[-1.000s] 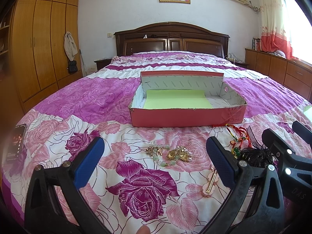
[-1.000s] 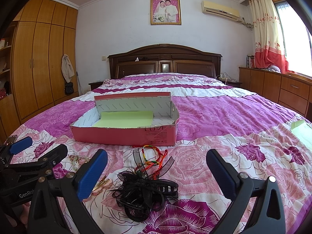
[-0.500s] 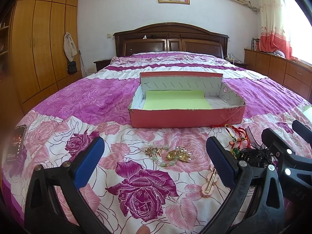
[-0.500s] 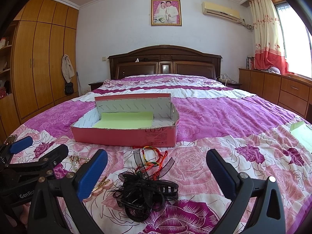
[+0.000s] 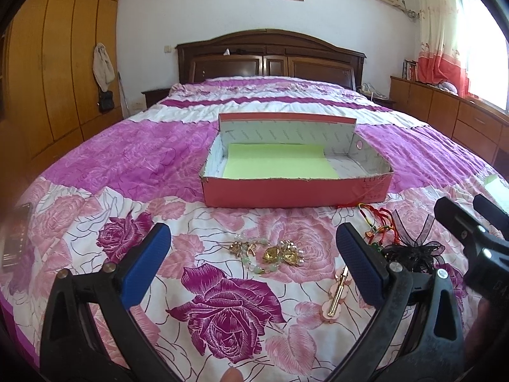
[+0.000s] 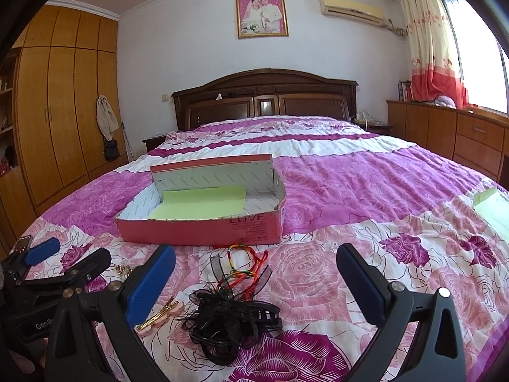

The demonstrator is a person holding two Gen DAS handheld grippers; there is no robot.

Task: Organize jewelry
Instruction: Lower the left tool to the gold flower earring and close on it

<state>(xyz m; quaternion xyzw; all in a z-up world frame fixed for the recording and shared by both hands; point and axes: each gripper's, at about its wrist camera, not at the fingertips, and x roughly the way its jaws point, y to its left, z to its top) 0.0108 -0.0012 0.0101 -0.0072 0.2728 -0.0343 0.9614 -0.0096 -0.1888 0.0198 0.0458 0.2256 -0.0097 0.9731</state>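
Left wrist: the left gripper gapes wide and empty above the bedspread, a gold bracelet between its fingers, the box beyond.

Right wrist: the right gripper is spread empty over black hair ties and cords.

Bedspread at 9 to 11 o'clock of the box lies bare; open passage there. Box mouth open from above, near wall low, back flap upright at 12. In front at 6: bead bracelet, hair clip. At 4 to 5: cords, black tangle, crowding that approach.
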